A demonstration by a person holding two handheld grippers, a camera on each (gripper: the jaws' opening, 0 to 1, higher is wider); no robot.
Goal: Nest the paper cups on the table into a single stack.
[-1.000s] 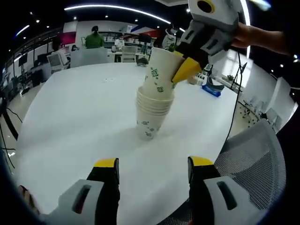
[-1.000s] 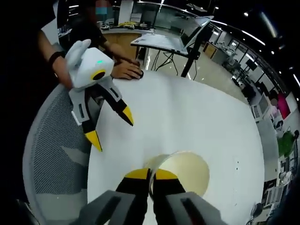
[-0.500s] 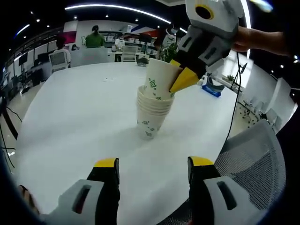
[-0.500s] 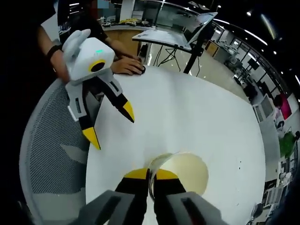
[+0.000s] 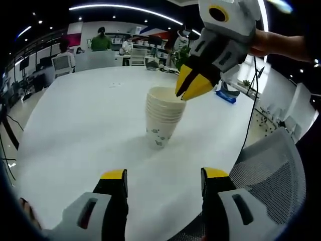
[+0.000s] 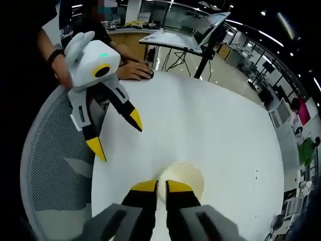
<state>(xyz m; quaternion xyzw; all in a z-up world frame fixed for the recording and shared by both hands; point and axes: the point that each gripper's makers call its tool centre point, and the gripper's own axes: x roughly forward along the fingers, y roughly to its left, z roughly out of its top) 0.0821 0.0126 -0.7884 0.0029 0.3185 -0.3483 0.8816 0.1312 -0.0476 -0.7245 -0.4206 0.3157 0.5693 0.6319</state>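
Now — tapered, rim-ridged paper cups (image 5: 163, 116)

Each tool is built with a white housing, grey and black arms, and yellow-tipped jaws: the left tool (image 6: 116, 136) and the right tool (image 5: 190, 86). A dark wristband (image 6: 53, 56) is worn.

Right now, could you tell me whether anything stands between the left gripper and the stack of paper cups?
Nothing visible does. Bare table lies between the open left gripper and the stack of paper cups. The right gripper sits at the stack's rim on its far right side, out of that path.
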